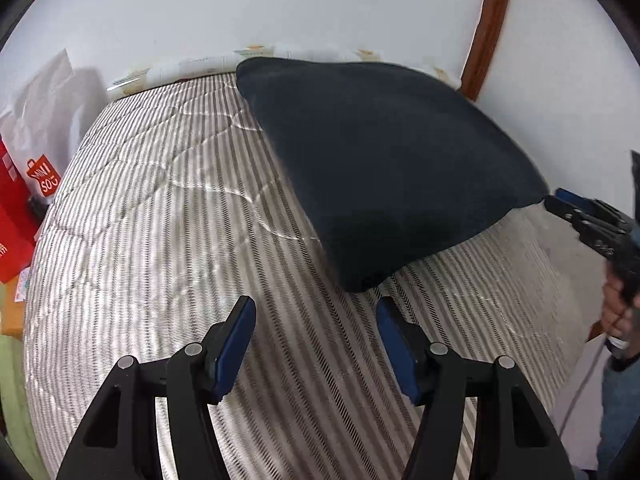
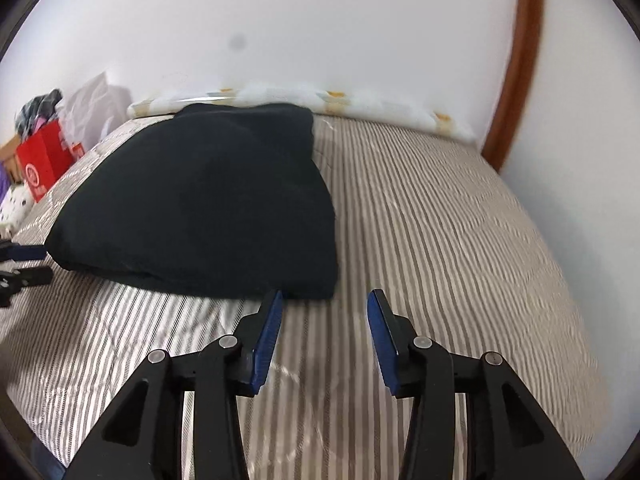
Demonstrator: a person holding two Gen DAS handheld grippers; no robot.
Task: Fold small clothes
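I found the folded dark garment point(image 2: 200, 200) lying flat on the striped bed cover point(image 2: 440, 240). My left gripper point(image 1: 316, 312) and right gripper point(image 2: 325, 304) both stood open, holding nothing, just short of its near edge.

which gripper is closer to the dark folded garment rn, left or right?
Right, narrowly. The right gripper is open, its left fingertip at the dark folded garment's near right corner. The left gripper is open, just short of its near left corner.

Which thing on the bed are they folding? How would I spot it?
Find the striped bed against the white wall. The dark cloth lies on it, just ahead of both tools. It is the only plain, near-black thing there; everything around it is pale or striped.
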